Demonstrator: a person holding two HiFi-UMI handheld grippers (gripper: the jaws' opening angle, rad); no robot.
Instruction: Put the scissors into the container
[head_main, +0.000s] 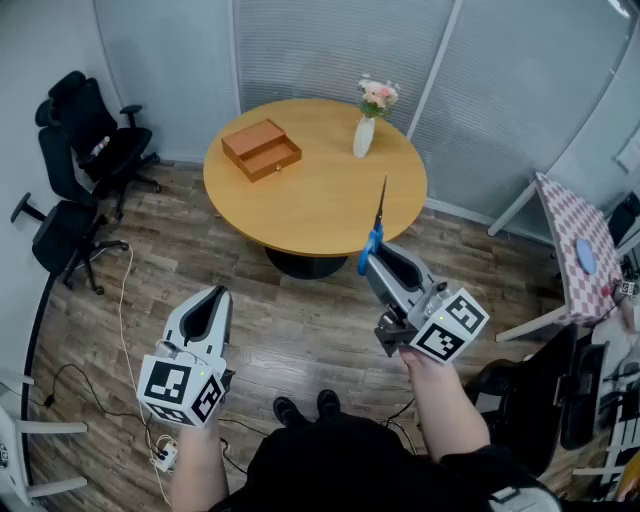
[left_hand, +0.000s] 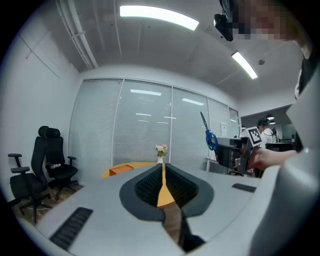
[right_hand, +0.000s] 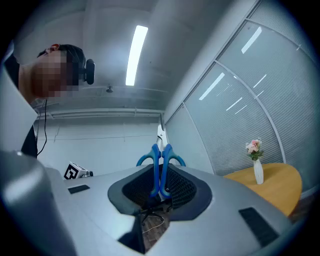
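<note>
- The scissors (right_hand: 160, 167) sit between the jaws of the right gripper (right_hand: 161, 189). The jaws squeeze the blue handles from both sides.
- The blades stick out past the jaw tips and point up and away from the person. In the head view, the scissors (head_main: 377, 222) hang in the air over the near edge of the table (head_main: 320, 205), beyond the right gripper (head_main: 384, 257).
- The box (head_main: 261, 149) is well ahead of those jaws and to their left, on the far left part of the table. It is brown and looks like wood.
- A white vase (head_main: 364, 136) with pink flowers stands on the far side of the table, well past the scissor tips. In the right gripper view, the vase (right_hand: 258, 171) is off to the right of the jaws.
- The left gripper (head_main: 207, 306) is low, in front of the table. Its jaws are closed together with nothing between them.
- In the left gripper view, the vase (left_hand: 160, 156) is straight ahead of the left gripper (left_hand: 163, 186), past its jaw tips. The box (left_hand: 120, 170) is a bit to their left, and the scissors (left_hand: 209, 135) are up to their right.
- Black chairs (head_main: 95, 140) stand far to the left of both grippers.
</note>
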